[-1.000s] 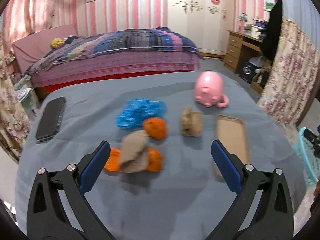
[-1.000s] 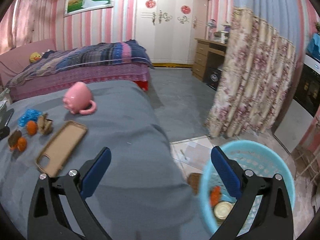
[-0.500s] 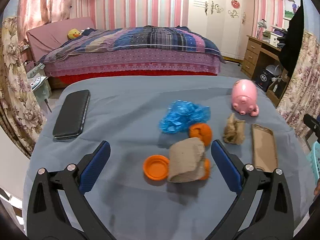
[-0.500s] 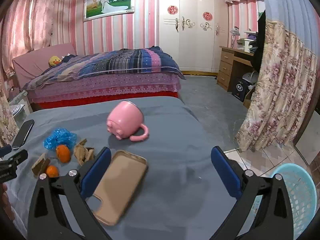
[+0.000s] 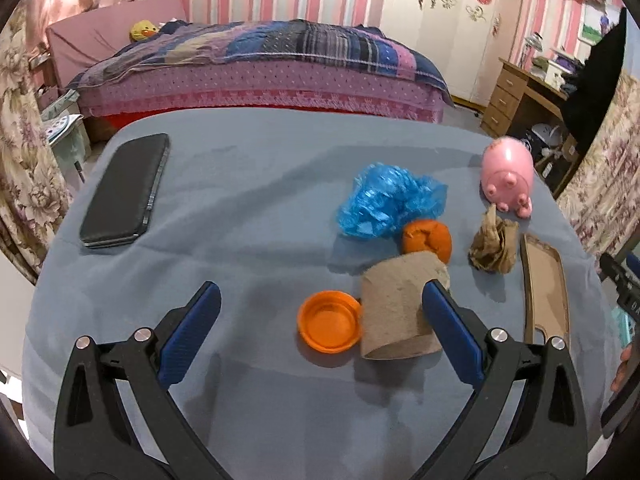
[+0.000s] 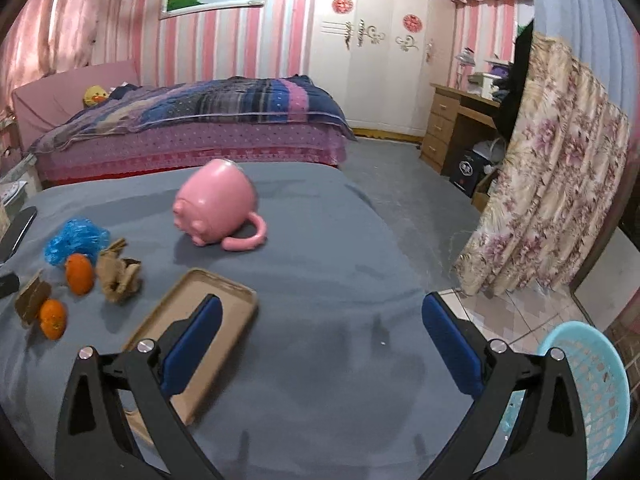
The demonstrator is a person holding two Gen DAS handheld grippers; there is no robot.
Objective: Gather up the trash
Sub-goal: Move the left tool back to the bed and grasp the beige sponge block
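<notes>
On the grey-blue table (image 5: 240, 208) lies trash: an orange lid (image 5: 329, 327), a cardboard roll (image 5: 396, 308), an orange peel ball (image 5: 427, 238), a crumpled blue plastic bag (image 5: 390, 200) and crumpled brown paper (image 5: 494, 246). My left gripper (image 5: 320, 330) is open, low over the table, with the lid and roll between its fingers. My right gripper (image 6: 320, 344) is open and empty above the table's right part. It sees the bag (image 6: 76, 240), peel (image 6: 79, 274), paper (image 6: 119, 274) and roll (image 6: 32, 300) at far left. A light blue basket (image 6: 588, 392) stands on the floor at lower right.
A black phone (image 5: 126, 190) lies at the table's left. A pink pig mug (image 5: 507, 174) lies on its side at the right, also in the right wrist view (image 6: 218, 210). A tan phone case (image 6: 200, 332) lies near the right gripper. A bed stands behind; a floral curtain hangs right.
The left gripper swung left and closed in on the lid and roll. The right gripper swung left from over the basket to over the table; the basket slid to the frame's lower right.
</notes>
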